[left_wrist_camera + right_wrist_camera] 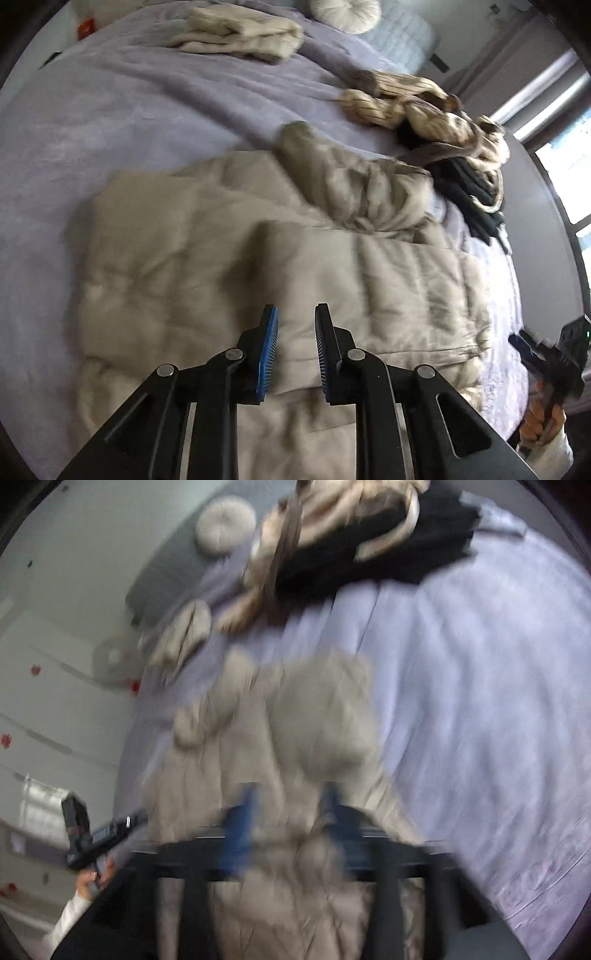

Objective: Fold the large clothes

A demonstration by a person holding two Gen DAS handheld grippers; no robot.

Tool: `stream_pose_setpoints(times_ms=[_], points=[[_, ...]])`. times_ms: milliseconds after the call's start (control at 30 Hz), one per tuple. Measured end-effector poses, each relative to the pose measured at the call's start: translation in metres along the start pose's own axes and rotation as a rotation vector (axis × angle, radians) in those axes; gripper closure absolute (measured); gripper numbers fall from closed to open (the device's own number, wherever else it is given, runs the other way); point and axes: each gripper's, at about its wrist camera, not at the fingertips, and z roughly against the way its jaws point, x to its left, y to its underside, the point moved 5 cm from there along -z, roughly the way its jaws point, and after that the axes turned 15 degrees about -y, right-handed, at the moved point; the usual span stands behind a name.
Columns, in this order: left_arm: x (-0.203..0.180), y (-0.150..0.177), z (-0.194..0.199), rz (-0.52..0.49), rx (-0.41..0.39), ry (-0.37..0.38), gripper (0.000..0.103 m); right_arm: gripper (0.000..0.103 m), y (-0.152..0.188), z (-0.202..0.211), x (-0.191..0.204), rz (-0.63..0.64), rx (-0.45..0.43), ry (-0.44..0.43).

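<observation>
A beige puffy jacket (258, 258) lies spread on the lavender bed cover (110, 129), one sleeve folded across its top. In the left wrist view my left gripper (295, 314) hovers just above the jacket's near part. Its blue pads (267, 354) stand a narrow gap apart with nothing between them. The right wrist view is blurred. There my right gripper (290, 812) hangs over the jacket (314, 720) with its jaws wide apart; no fabric is clearly pinched. Each gripper also shows at the edge of the other's view, as the right gripper (554, 354) and the left gripper (92, 834).
A folded beige garment (240, 33) lies at the far side of the bed. A heap of striped cream and dark clothes (424, 110) sits to the right of the jacket. A round white cushion (347, 13) rests by the headboard. Windows (569, 158) line the right.
</observation>
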Motion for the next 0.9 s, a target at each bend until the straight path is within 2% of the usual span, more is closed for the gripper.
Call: stream_pose_setpoints(times_ms=[33,100,167,200,300,367,400,433,500,567,633,667,700,767,833,900], points=[[-0.009,-0.002,-0.004,-0.008,0.004,0.005,0.082,0.017,-0.012,0.005,-0.007,-0.003,-0.043,0.017],[-0.025,-0.004,-0.017,-0.029,0.014,-0.039,0.082,0.020,-0.036,-0.002,-0.040,-0.121,-0.074,0.000],[-0.030,-0.003,-0.037,-0.029,0.028,-0.086,0.082,0.033,-0.044,-0.017,-0.072,-0.311,-0.077,-0.113],[-0.032,-0.003,-0.047,-0.022,0.037,-0.098,0.082,0.044,-0.045,-0.024,-0.084,-0.383,-0.081,-0.152],[-0.023,0.004,-0.067,-0.005,0.073,-0.093,0.082,0.048,-0.045,-0.060,-0.123,-0.611,-0.086,-0.339],[-0.021,0.008,-0.071,-0.023,0.067,-0.097,0.082,0.054,-0.039,-0.082,-0.140,-0.741,-0.082,-0.419],[-0.020,0.009,-0.072,-0.034,0.066,-0.102,0.082,0.073,-0.039,-0.089,-0.141,-0.770,-0.082,-0.446],[-0.020,0.011,-0.074,-0.043,0.067,-0.111,0.082,0.084,-0.041,-0.095,-0.135,-0.760,-0.075,-0.464],[-0.019,0.012,-0.077,-0.051,0.071,-0.129,0.082,0.091,-0.054,-0.089,-0.109,-0.582,-0.046,-0.432],[-0.019,0.012,-0.078,-0.045,0.077,-0.133,0.082,0.093,-0.073,-0.082,-0.081,-0.386,0.004,-0.392],[-0.023,0.012,-0.079,-0.055,0.072,-0.152,0.082,0.095,-0.083,-0.080,-0.073,-0.248,0.038,-0.284],[-0.026,0.013,-0.079,-0.067,0.066,-0.169,0.082,0.095,-0.086,-0.081,-0.074,-0.192,0.058,-0.200],[-0.031,0.013,-0.081,-0.075,0.063,-0.181,0.082,0.096,-0.086,-0.083,-0.079,-0.162,0.072,-0.136],[-0.036,0.014,-0.083,-0.084,0.062,-0.197,0.082,0.099,-0.085,-0.092,-0.101,-0.102,0.107,0.084],[-0.038,0.014,-0.085,-0.083,0.064,-0.215,0.082,0.100,-0.082,-0.090,-0.121,-0.123,0.098,0.207],[-0.038,0.013,-0.084,-0.085,0.064,-0.217,0.082,0.100,-0.081,-0.081,-0.125,-0.187,0.052,0.181]])
